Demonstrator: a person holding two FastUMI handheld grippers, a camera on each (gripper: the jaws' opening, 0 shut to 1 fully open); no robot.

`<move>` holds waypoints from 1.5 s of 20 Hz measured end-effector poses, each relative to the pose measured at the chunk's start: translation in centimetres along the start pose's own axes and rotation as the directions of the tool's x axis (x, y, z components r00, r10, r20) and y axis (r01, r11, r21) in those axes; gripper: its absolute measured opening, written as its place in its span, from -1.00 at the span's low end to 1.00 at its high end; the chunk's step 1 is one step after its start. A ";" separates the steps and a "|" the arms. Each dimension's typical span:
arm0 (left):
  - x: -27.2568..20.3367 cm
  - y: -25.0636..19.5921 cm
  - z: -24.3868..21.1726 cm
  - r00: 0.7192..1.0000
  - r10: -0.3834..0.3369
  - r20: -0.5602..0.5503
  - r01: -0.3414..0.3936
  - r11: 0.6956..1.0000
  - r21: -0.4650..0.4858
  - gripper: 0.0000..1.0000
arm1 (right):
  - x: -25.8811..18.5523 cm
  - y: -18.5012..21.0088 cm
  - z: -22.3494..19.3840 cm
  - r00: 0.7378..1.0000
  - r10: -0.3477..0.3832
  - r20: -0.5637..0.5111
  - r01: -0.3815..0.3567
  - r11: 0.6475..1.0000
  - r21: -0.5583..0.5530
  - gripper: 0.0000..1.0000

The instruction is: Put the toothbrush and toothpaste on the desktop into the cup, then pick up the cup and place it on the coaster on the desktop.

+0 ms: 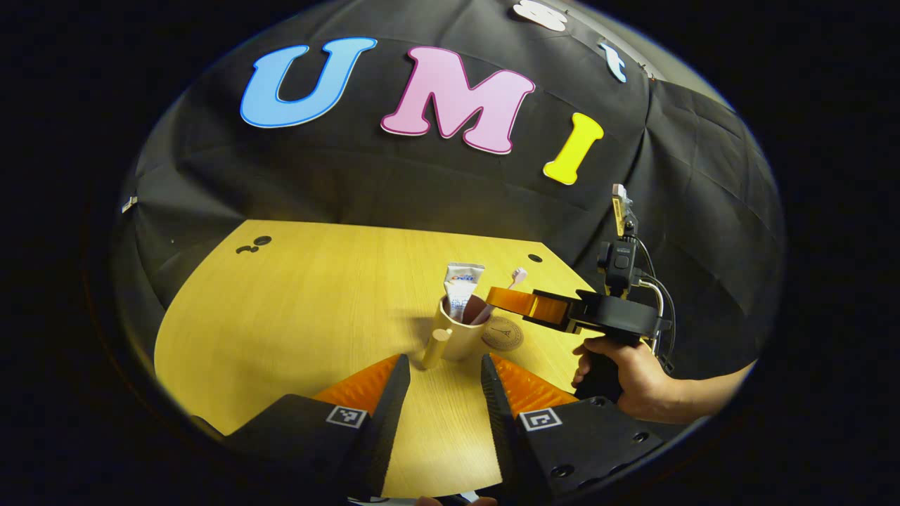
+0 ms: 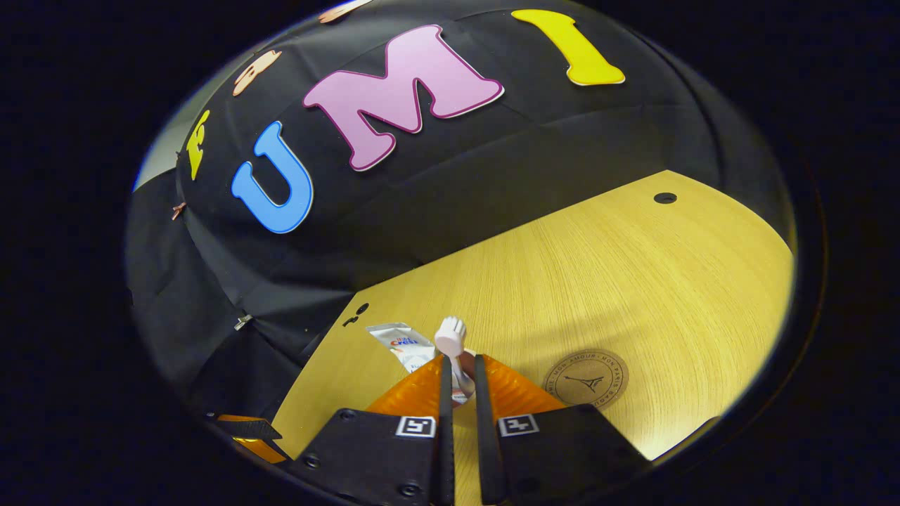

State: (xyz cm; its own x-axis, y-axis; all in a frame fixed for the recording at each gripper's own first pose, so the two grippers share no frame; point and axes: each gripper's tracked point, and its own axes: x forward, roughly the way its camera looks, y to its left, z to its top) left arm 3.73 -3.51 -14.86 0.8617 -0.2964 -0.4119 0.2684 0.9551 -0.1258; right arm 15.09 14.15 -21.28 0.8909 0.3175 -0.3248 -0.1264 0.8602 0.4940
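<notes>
A tan cup (image 1: 457, 332) with a handle stands on the wooden desktop (image 1: 281, 316), just left of the round brown coaster (image 1: 502, 333). A white toothpaste tube (image 1: 463, 284) stands upright in the cup. The pink toothbrush (image 1: 519, 275) leans out of the cup to the right. My right gripper (image 1: 500, 298) reaches in over the cup's rim from the right. In the right gripper view that gripper (image 2: 462, 383) is shut on the toothbrush (image 2: 451, 336), with the toothpaste tube (image 2: 404, 344) to its left and the coaster (image 2: 586, 379) to its right. My left gripper (image 1: 441, 379) is open, just short of the cup's handle.
A hand (image 1: 622, 376) and forearm hold the right gripper's black grip at the desktop's right edge. Small dark holes (image 1: 253, 244) mark the far left corner of the desktop. Bare wood (image 2: 668, 281) stretches beyond the coaster.
</notes>
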 end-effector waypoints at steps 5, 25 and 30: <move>1.5 -0.2 -1.5 0.996 -0.020 -0.090 0.019 1.000 -0.010 0.29 | -2.0 -0.4 -0.7 0.999 0.002 -0.035 -0.001 1.000 0.031 -0.40; 14.6 4.2 -5.8 0.832 0.098 -0.546 0.044 0.969 0.242 0.29 | -18.4 -11.3 -3.5 0.987 -0.062 -0.148 0.076 0.993 0.087 0.36; 16.0 3.9 -6.4 0.773 0.107 -0.625 0.079 0.962 0.262 0.29 | -21.1 -15.4 -3.9 0.981 -0.137 -0.136 0.155 0.979 0.135 0.36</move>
State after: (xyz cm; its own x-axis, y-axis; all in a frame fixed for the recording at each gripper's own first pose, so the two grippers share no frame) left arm 15.83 -4.56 -27.70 0.4254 -0.1256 -0.8962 0.4389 0.8947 0.0830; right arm -3.48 -4.30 -25.15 0.8320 0.2484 -0.4961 0.0733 0.8371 0.5422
